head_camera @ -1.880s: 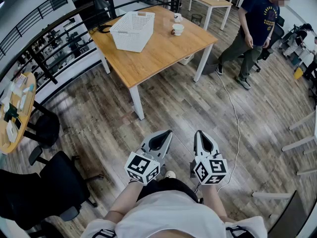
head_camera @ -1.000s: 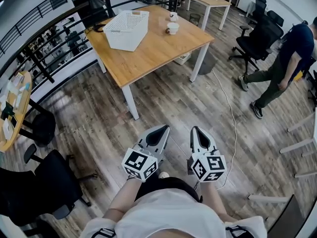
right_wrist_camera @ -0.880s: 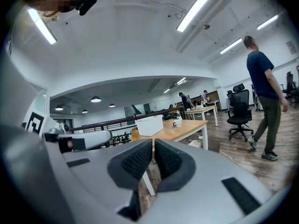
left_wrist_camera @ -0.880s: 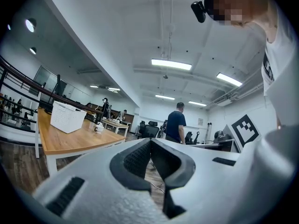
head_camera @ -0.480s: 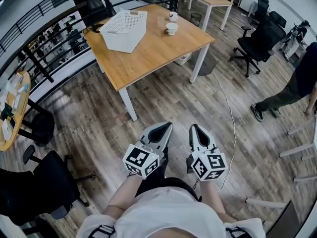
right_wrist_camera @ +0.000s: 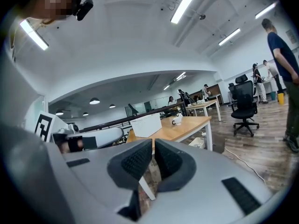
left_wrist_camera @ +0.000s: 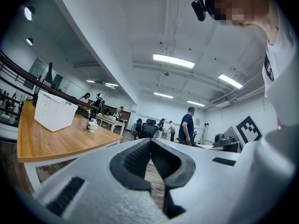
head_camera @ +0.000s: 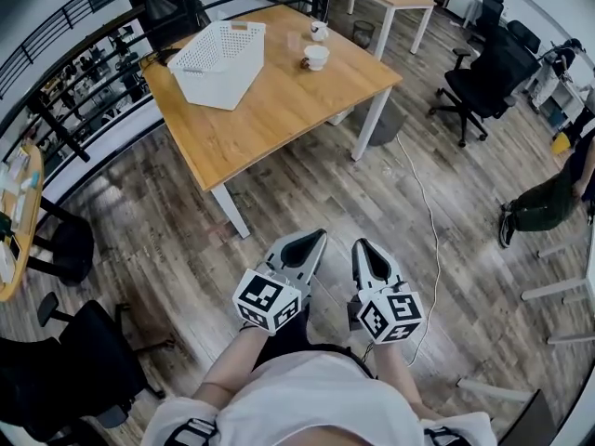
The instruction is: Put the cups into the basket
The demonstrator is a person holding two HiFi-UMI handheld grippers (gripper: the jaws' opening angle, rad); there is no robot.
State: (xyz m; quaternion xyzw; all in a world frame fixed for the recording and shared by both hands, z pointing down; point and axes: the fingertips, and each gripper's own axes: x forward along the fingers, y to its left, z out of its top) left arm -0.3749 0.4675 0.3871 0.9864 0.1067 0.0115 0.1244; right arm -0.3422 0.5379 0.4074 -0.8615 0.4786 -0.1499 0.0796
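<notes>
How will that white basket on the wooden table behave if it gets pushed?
The white basket looks like thin perforated plastic, so it is probably light and apt to slide on the smooth wooden table. Its wide, low shape suggests it would slide rather than tip.

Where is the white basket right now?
In the head view the basket sits on the wooden table's left end, two cups to its right.

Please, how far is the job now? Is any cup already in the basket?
Nothing looks done: a white cup and a second cup stand on the table beside the basket, not in it. In hand: nothing; the left tongs and right tongs are shut, empty, over the floor away from the table. Left: reach the table and put each cup into the basket.
</notes>
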